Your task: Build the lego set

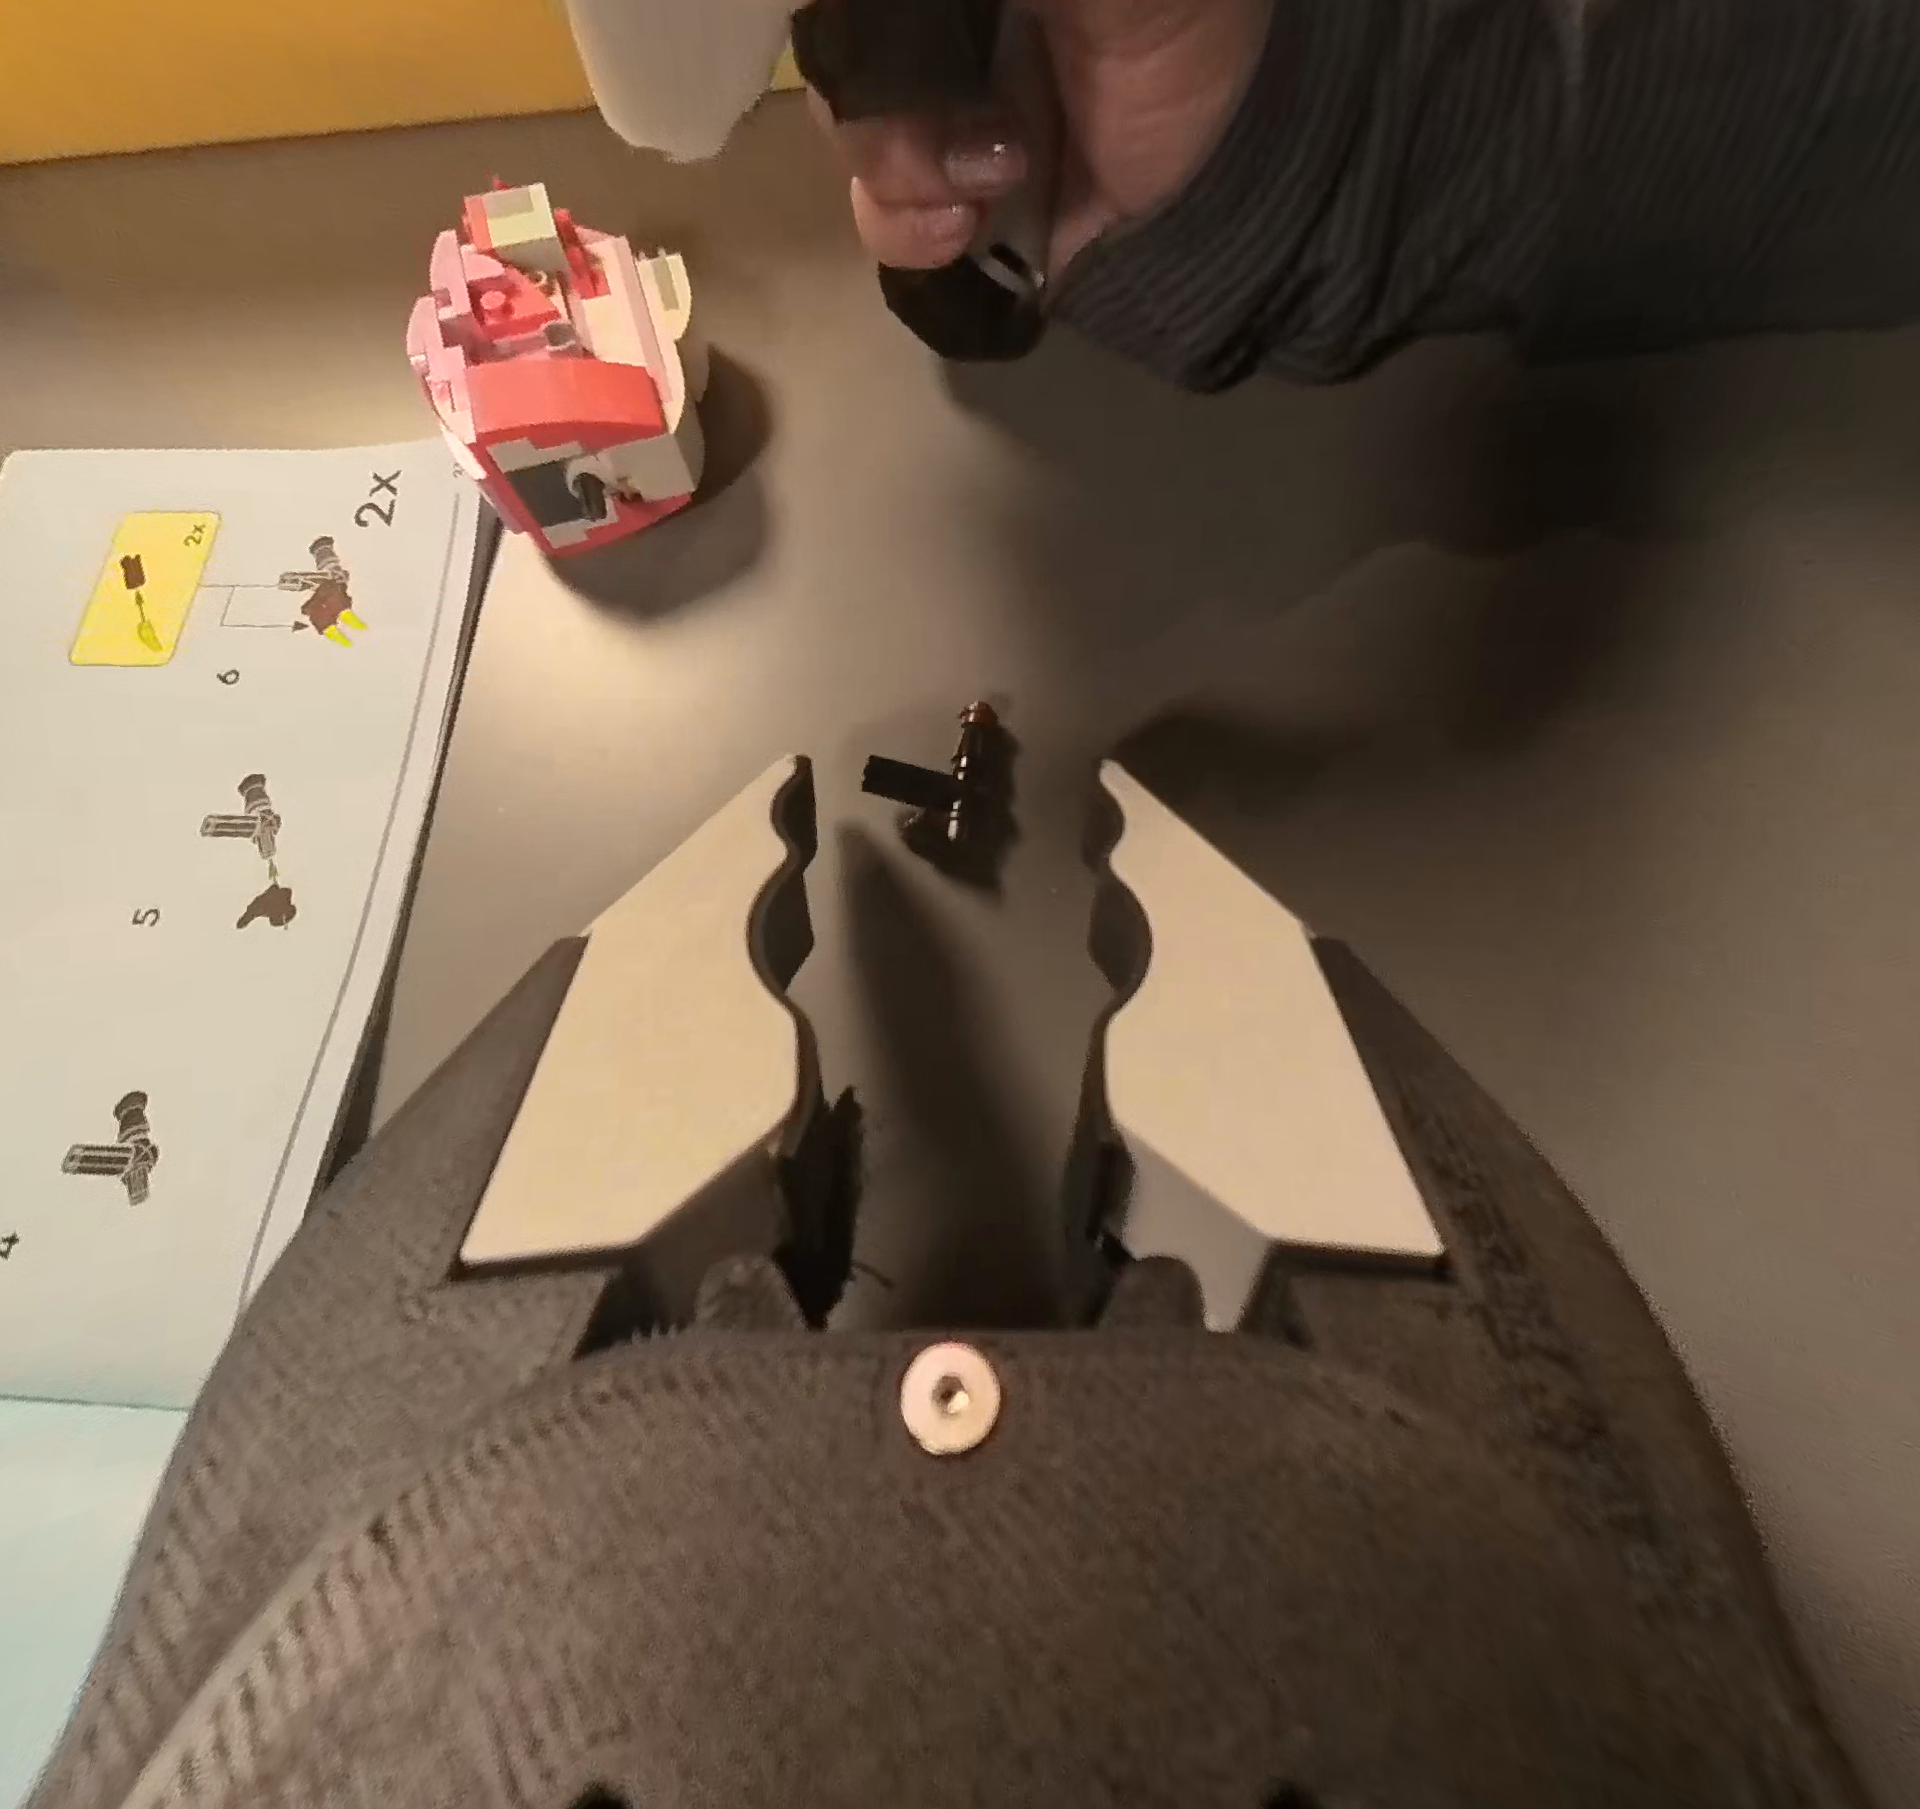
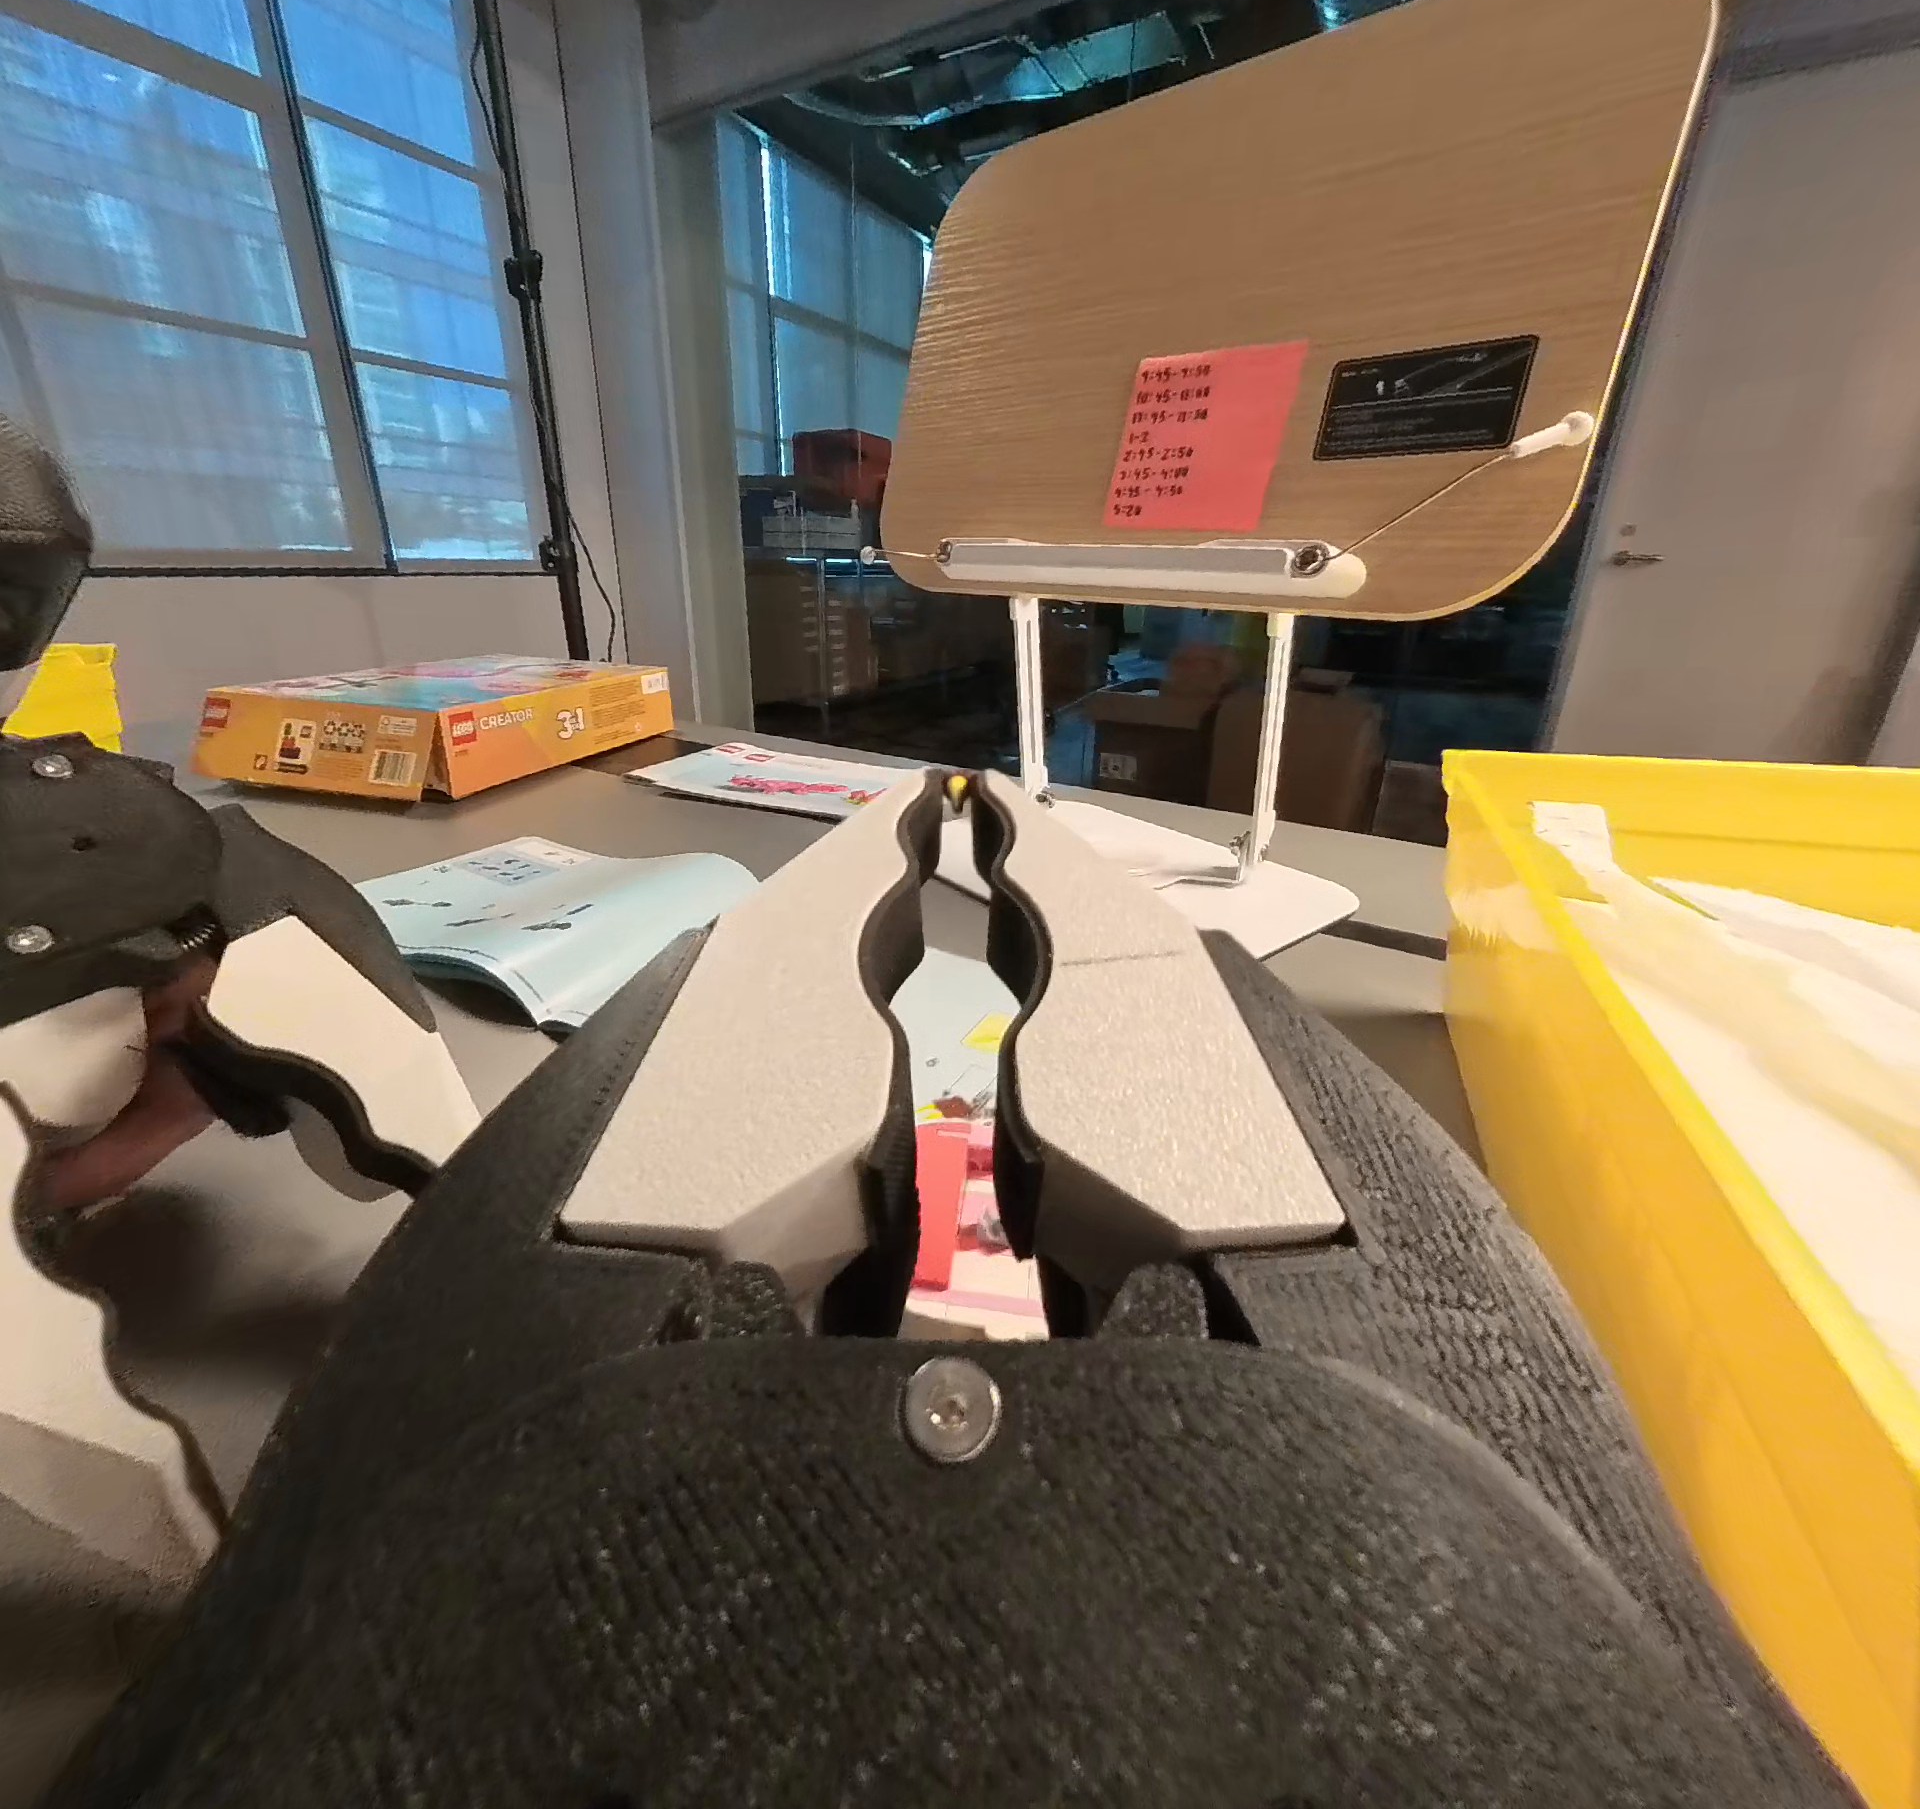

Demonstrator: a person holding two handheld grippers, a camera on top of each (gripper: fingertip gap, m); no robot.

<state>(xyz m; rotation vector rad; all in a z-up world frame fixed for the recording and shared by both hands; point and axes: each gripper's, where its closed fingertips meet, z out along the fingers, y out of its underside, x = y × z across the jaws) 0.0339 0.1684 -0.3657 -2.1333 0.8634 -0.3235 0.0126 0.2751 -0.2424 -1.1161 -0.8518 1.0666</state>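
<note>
Jaws of the left gripper [image 1: 951, 783] stand wide apart over the grey counter [image 1: 1351, 928], holding nothing; one small black T-shaped connector piece [image 1: 951, 788] lies between the fingertips, touching neither. Its longer, brown-tipped axis runs away from the gripper, a short stub pointing left. The right gripper [image 2: 956, 791] is pinched on one tiny yellow-and-black piece [image 2: 955, 789] at its very tips, raised clear of the counter. Farther out: one pink and red brick model [image 1: 561, 377], three instruction booklets, the nearest [image 1: 208, 824] just left of the left gripper, one orange box [image 2: 436, 720], one wooden book stand [image 2: 1299, 284], one yellow bin [image 2: 1683, 1084].
</note>
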